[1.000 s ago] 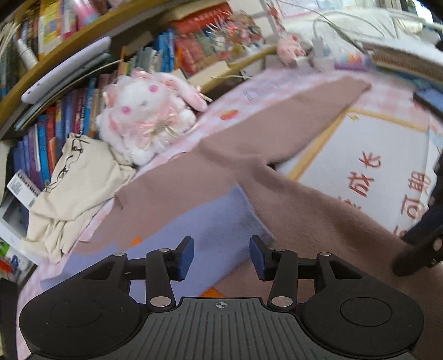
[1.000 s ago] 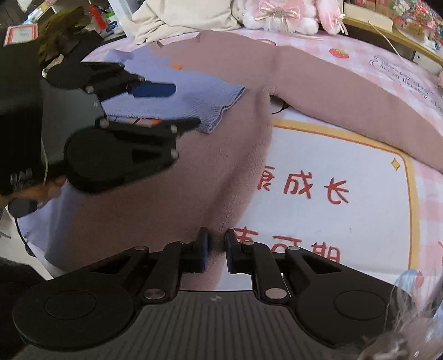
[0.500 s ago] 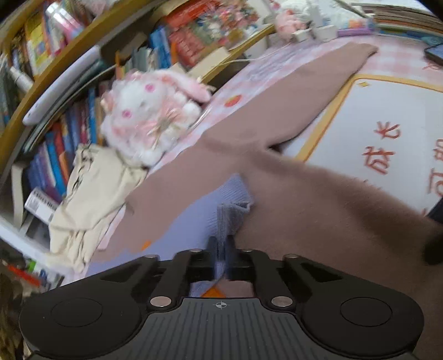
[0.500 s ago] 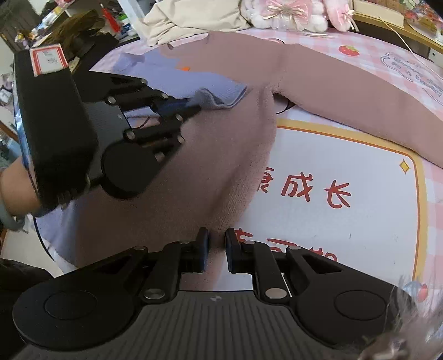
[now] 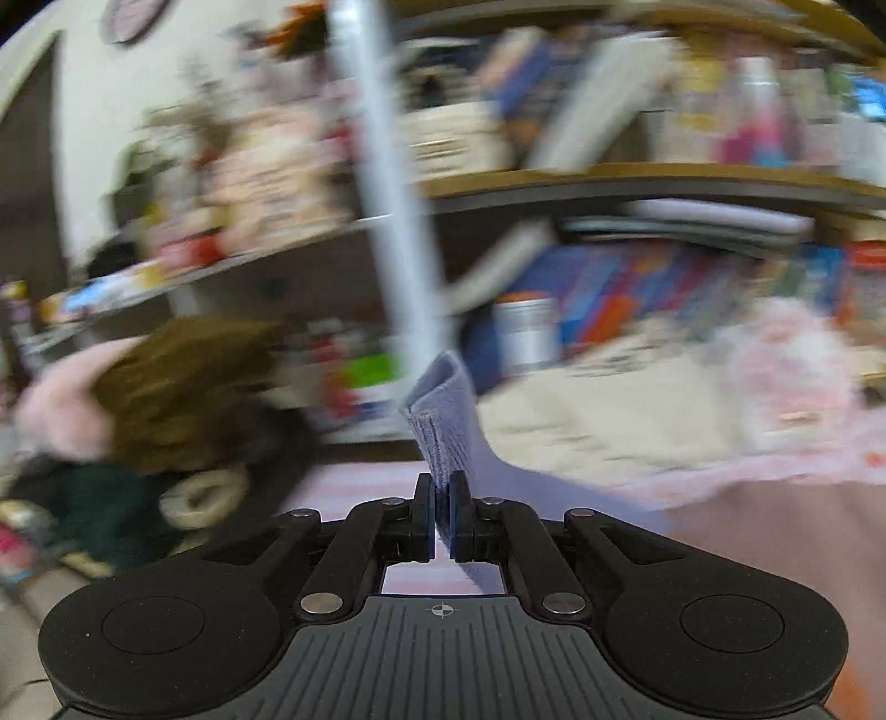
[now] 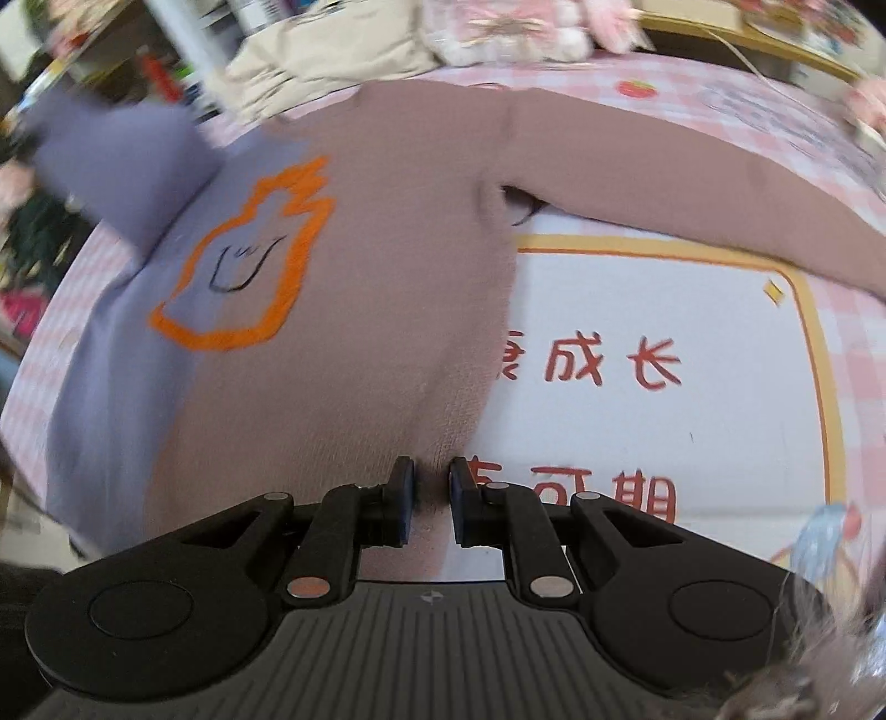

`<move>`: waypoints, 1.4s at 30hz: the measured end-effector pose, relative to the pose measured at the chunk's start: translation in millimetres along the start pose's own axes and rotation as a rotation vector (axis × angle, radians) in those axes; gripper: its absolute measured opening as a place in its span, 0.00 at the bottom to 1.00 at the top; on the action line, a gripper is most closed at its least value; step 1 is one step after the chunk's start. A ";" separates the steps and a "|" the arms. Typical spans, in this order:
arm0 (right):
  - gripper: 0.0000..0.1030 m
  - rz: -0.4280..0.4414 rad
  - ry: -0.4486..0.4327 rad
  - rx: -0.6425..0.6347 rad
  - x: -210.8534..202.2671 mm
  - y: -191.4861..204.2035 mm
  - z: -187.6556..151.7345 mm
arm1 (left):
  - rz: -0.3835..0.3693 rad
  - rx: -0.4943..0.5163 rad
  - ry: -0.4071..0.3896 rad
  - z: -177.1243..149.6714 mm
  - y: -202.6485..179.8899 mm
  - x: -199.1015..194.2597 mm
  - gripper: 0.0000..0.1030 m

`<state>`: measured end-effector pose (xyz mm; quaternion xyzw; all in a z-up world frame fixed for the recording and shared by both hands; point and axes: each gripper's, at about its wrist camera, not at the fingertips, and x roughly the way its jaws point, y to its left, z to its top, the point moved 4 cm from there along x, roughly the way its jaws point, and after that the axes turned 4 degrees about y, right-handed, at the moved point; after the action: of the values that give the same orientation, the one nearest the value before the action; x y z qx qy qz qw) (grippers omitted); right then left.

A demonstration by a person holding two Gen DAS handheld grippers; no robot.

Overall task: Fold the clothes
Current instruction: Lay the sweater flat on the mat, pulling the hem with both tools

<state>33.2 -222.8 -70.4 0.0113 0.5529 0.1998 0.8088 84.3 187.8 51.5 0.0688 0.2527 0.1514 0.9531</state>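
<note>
The left gripper point(image 5: 441, 512) has its jaws closed on the lilac sleeve point(image 5: 443, 410), which stands up ahead of them. The right gripper point(image 6: 425, 501) pinches the sweater point(image 6: 376, 288) hem; the body spreads ahead across the surface point(image 6: 664, 310). Risk: the thin sleeve fold could slip free if pulled quickly, or drag the body askew.

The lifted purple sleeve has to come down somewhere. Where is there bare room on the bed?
Free: the white printed panel inside its yellow border, between the sweater body and its outstretched brown sleeve. Crowded: the far edge, with the cream garment and plush toy.
</note>
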 end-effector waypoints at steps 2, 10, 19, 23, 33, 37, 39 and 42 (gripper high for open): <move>0.12 -0.028 -0.010 0.028 0.6 2.2 -0.8 | 0.060 -0.017 0.029 -9.3 37.9 10.0 0.04; 0.14 -0.126 -0.045 0.112 3.4 11.3 -3.1 | 0.257 -0.077 0.175 -50.6 128.3 38.7 0.25; 0.18 -0.198 -0.066 0.151 6.3 21.0 -3.9 | -0.349 -0.274 0.337 -118.2 47.8 10.9 0.54; 0.18 -0.223 -0.066 0.167 6.9 23.5 -4.1 | -0.421 -0.208 0.375 -128.0 1.9 26.9 0.52; 0.18 -0.281 -0.076 0.256 7.8 27.5 -5.2 | -0.494 -0.115 0.387 -121.1 -29.1 64.7 0.04; 0.18 -0.317 -0.076 0.283 8.3 30.0 -4.1 | -0.511 -0.099 0.391 -116.2 -38.2 71.6 0.04; 0.17 -0.362 -0.082 0.290 8.7 31.1 -2.5 | -0.520 -0.087 0.390 -112.9 -43.2 75.9 0.04; 0.18 -0.453 -0.094 0.291 10.2 32.1 0.0 | -0.532 -0.063 0.375 -108.5 -54.7 79.8 0.04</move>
<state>26.4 -189.9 -71.8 0.0127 0.5259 -0.0687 0.8477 109.7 167.9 -90.3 -0.0583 0.4283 -0.0852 0.8977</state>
